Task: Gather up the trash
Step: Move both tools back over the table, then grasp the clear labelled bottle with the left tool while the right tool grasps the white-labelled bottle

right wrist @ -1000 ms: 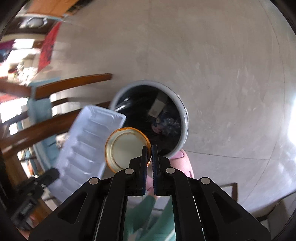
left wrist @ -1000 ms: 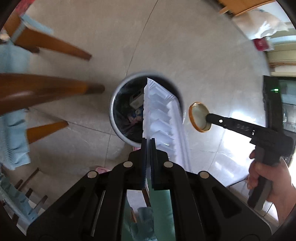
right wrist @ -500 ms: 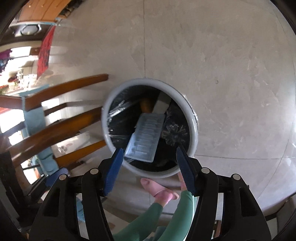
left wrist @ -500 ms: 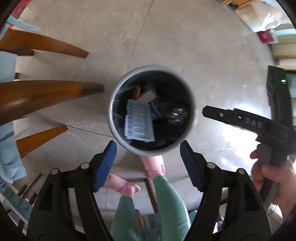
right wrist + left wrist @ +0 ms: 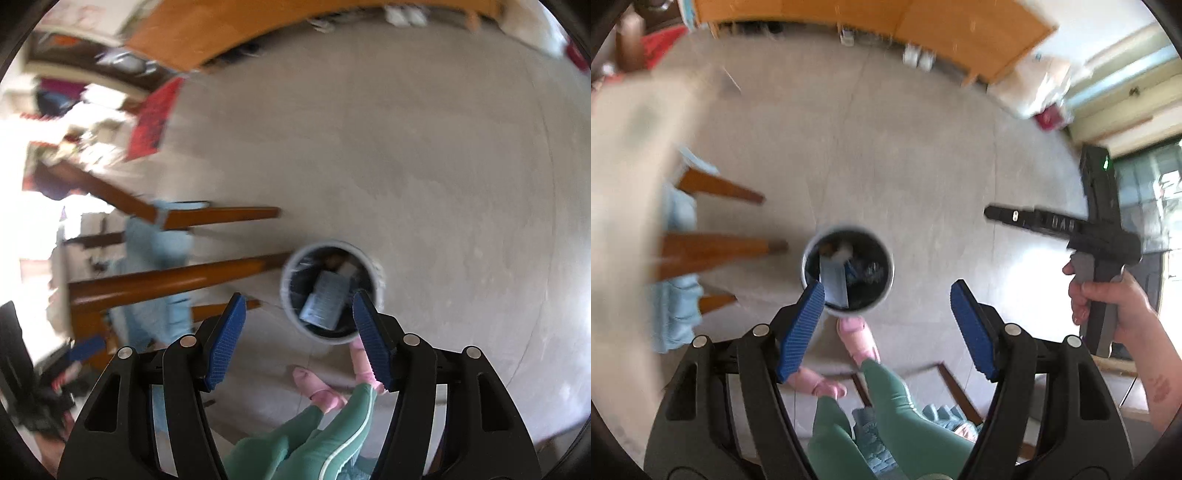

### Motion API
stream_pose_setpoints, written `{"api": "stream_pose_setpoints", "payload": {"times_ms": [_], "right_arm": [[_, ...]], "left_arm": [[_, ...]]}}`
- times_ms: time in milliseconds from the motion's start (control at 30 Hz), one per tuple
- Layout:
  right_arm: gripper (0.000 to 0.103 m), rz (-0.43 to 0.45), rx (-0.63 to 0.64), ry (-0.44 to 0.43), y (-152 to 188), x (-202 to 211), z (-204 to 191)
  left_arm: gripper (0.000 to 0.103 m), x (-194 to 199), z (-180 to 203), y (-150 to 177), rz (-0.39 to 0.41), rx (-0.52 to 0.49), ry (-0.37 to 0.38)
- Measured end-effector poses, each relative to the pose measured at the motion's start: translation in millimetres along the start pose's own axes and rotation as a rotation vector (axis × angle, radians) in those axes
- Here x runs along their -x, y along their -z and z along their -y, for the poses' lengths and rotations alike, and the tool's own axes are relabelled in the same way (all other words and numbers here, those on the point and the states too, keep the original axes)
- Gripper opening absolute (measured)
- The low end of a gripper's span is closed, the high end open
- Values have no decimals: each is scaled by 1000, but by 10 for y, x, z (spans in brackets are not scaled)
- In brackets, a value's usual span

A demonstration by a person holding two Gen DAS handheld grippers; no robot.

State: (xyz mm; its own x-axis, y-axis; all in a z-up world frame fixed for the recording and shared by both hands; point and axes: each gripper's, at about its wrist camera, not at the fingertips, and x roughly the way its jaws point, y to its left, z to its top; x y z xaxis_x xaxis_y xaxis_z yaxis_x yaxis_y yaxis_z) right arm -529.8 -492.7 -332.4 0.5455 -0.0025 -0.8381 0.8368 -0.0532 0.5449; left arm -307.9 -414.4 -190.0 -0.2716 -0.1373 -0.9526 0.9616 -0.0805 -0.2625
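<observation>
A round grey trash bin (image 5: 809,258) with a black liner stands on the floor far below. A clear plastic tray (image 5: 834,284) lies inside it among other trash. The bin (image 5: 371,269) and the tray (image 5: 325,299) also show in the right wrist view. My left gripper (image 5: 888,314) is open and empty, high above the bin. My right gripper (image 5: 297,332) is open and empty, also high above it; it shows from the side in the left wrist view (image 5: 993,214), held by a hand.
Wooden chair legs (image 5: 713,249) with light blue cushions (image 5: 674,306) stand left of the bin. The person's green-trousered legs and pink slippers (image 5: 860,336) are just below it. A table edge (image 5: 628,184) blurs at the left. Orange cabinets (image 5: 886,22) line the far wall.
A second ago my left gripper held the tray and my right an orange-rimmed lid over the bin. Both opened and the items dropped in. Both grippers have since risen well above the bin.
</observation>
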Motion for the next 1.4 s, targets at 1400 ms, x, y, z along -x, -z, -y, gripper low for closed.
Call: {"api": "stream_pose_setpoints", "payload": {"times_ms": [1400], "right_arm": [[88, -259, 1502, 3, 1233, -1772, -6246]], "left_arm": [[90, 2528, -4061, 2888, 469, 1121, -414]]}}
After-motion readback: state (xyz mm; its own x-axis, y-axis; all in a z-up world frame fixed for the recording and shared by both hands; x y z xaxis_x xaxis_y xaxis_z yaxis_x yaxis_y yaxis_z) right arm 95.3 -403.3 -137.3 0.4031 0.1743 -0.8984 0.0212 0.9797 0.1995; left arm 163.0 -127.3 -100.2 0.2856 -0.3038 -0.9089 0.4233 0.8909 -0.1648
